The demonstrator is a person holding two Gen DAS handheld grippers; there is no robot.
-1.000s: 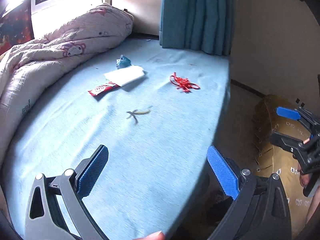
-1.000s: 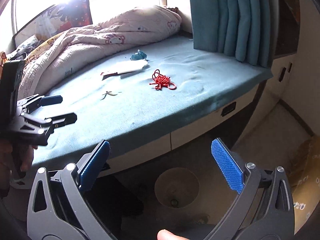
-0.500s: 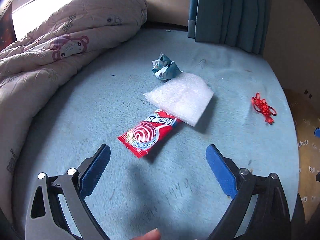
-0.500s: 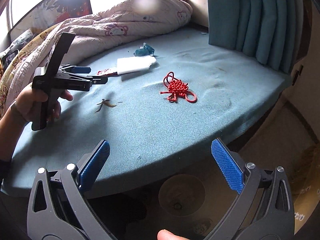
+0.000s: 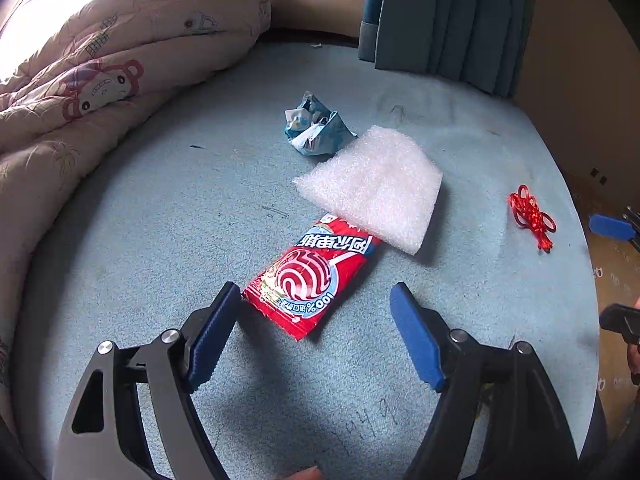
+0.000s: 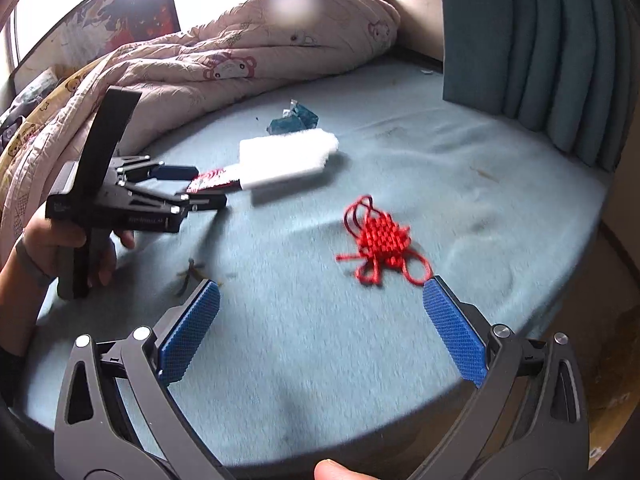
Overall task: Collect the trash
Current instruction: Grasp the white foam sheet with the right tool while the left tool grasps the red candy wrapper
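A red snack wrapper point(image 5: 312, 280) lies flat on the blue bed point(image 5: 140, 220), its far end tucked under a white foam sheet point(image 5: 372, 188). Behind the foam sits a crumpled blue-and-white wrapper point(image 5: 316, 128). My left gripper point(image 5: 316, 296) hovers at the red wrapper's near end, which lies between the closing jaws; the pads do not press it. In the right wrist view the left gripper point(image 6: 200, 186) is beside the red wrapper point(image 6: 212, 180) and the foam point(image 6: 288, 156). My right gripper point(image 6: 322, 286) stands open just short of a red knotted cord point(image 6: 380, 240).
A pink patterned quilt point(image 5: 100, 80) is heaped along the bed's left and back. Teal curtains point(image 5: 440, 20) hang at the back right. A small dry stalk point(image 6: 190, 276) lies near the right gripper's left finger. The bed's edge curves along the right.
The left gripper travelled forward over the bed to the red wrapper, and its jaws have narrowed. The right gripper came in from the bedside to over the bed near the red cord.
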